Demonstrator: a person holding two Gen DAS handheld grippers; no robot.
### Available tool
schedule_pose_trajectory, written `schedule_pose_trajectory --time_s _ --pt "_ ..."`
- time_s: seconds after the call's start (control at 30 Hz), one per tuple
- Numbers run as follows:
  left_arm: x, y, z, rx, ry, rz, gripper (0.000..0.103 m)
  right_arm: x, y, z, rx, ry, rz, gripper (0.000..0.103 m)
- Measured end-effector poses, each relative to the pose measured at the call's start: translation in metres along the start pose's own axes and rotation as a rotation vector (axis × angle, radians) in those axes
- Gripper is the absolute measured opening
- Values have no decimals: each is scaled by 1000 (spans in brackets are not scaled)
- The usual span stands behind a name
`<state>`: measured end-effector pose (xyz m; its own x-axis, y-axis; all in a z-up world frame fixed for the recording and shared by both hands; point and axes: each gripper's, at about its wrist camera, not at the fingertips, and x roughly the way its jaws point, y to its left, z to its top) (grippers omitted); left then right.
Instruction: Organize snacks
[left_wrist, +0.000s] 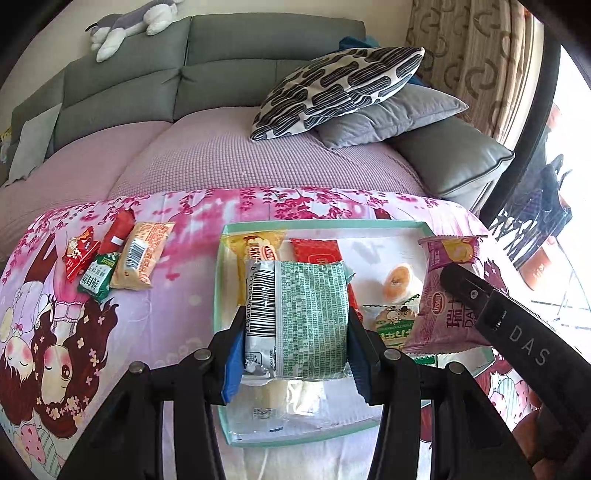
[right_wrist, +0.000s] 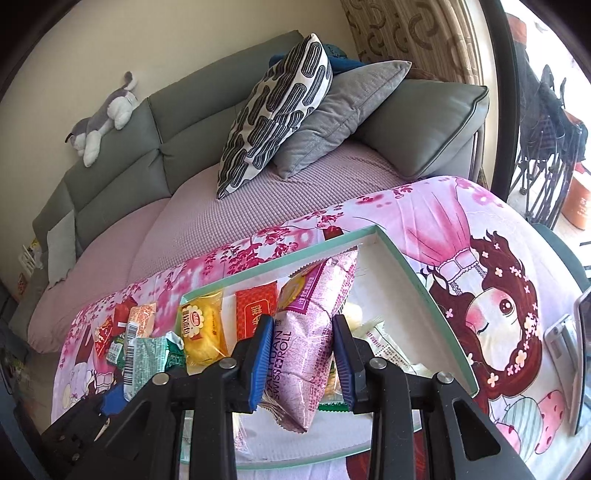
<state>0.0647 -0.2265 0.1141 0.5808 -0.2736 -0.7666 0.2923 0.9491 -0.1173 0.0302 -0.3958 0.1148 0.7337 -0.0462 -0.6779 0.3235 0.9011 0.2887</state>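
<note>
- Left gripper (left_wrist: 295, 328): blue fingers (left_wrist: 233, 360) clamped on green-print packet (left_wrist: 310, 314), barcode side up, held above the near-left part of the tray (left_wrist: 220, 295).
- Right gripper (right_wrist: 301, 360): fingers narrow, pinching the purple swiss roll bag (right_wrist: 314, 332) by its middle, over the tray's centre-right.
- Tray sits on the table w/ pink cartoon cloth (left_wrist: 177, 295); sofa beyond it.
- Risk 1: both packets are soft, air-filled. Too hard a squeeze could crush the cake inside; too light and the slick wrap may slide out, esp. the purple bag, which hangs tilted w/ its near end below the fingers.
- Risk 2: the two grippers are close together over one tray; they could knock each other or sweep loose snacks already lying there.
- Risk 3: a drop near the rim could leave a packet half over the edge.
- Count, approx: 2 packets held (1 per gripper); 4 loose packets in a cluster on cloth at far left (left_wrist: 110, 266); in tray at least 5 seen – yellow (left_wrist: 255, 247), red (left_wrist: 316, 251), small round bun (left_wrist: 397, 282), green-edged pack, clear-wrapped one at near end. More may be hidden underneath.
- 1 tray, 2 grippers.
</note>
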Motion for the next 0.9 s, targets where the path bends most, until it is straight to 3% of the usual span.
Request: schedule_pose_trajectory --time_s 0.4,0.9 --pt "22 -14 1 23 24 32 50 12 -21 7 15 1 18 34" --pt "48 -13 5 37 10 7 50 42 -5 14 -66 -63 44 35"
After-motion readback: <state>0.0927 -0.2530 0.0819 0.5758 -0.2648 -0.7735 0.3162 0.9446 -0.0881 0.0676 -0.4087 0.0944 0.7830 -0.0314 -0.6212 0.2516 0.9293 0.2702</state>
